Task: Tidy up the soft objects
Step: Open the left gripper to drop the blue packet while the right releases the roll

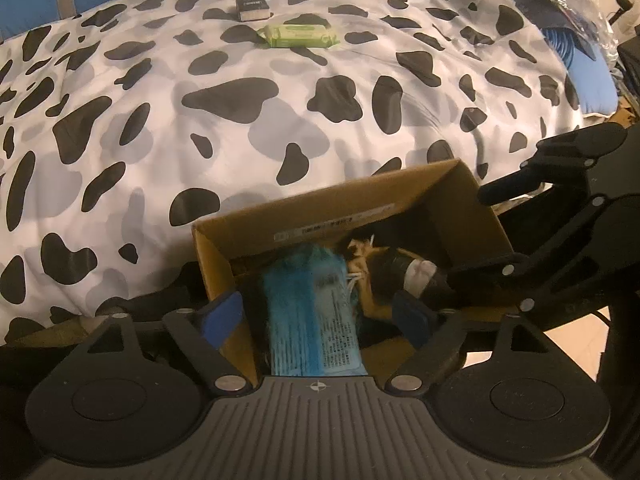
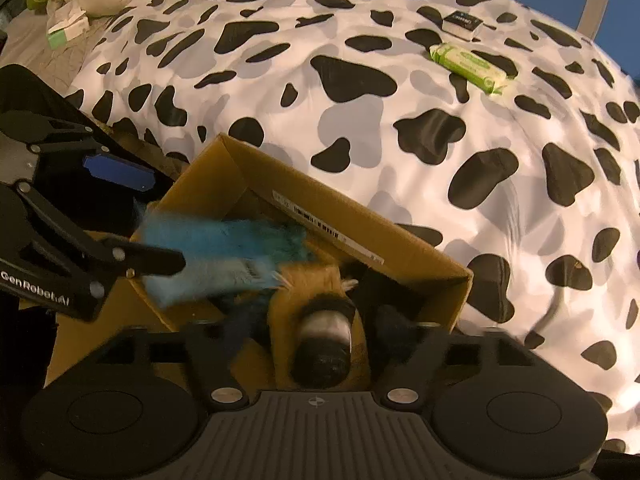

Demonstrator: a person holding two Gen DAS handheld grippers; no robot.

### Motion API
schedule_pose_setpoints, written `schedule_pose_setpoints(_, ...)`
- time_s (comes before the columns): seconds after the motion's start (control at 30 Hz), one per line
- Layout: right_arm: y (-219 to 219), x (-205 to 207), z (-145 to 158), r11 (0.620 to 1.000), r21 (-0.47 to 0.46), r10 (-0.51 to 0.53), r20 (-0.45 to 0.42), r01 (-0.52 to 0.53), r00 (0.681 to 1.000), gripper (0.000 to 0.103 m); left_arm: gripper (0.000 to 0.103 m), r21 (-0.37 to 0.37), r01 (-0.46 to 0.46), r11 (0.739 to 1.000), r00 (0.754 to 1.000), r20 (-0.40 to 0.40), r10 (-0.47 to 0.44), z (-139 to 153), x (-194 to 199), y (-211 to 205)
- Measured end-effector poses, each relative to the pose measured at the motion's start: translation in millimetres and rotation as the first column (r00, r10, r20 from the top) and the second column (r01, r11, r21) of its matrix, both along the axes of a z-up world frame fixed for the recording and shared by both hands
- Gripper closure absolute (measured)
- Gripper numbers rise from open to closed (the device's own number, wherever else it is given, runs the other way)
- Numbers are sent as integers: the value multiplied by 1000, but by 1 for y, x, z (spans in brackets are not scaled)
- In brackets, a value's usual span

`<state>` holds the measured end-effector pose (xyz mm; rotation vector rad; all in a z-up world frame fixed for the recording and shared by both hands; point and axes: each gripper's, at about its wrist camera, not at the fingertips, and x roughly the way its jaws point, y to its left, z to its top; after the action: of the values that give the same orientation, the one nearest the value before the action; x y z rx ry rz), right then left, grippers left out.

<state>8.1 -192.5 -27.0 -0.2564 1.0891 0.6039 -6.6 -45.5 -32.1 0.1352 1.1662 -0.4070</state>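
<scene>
A cardboard box [image 1: 320,216] [image 2: 360,236] stands at the near edge of a cow-print bed. My left gripper [image 1: 320,316] is open over the box, its blue pads [image 1: 222,314] apart on either side of a fluffy blue item [image 1: 312,308] that lies in the box; it also shows in the right wrist view [image 2: 208,252]. My right gripper [image 2: 320,344] is over the box with its fingers apart around a tan and black plush toy [image 2: 324,320], which shows in the left wrist view [image 1: 392,268]. Its fingertips are hidden inside the box.
A green wipes pack [image 1: 298,36] [image 2: 468,62] and a small black box [image 1: 253,7] [image 2: 462,22] lie far across the cow-print duvet [image 1: 200,120]. Pillows and a green-white carton [image 2: 66,28] sit at the far left. Blue bedding [image 1: 588,80] lies at the right edge.
</scene>
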Motion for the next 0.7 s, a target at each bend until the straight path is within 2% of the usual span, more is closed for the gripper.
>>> schedule_pose_setpoints(0.23,0,1,0,1000,-11,-1,0,1,1000,10,20,2,-5,1000,1000,-4,5,0,1,-1)
schedule_pose_setpoints(0.7,-2,2,1,999,-16,-29,19,30,999,5,20,4,-14,1000,1000,3,14,1,2,1)
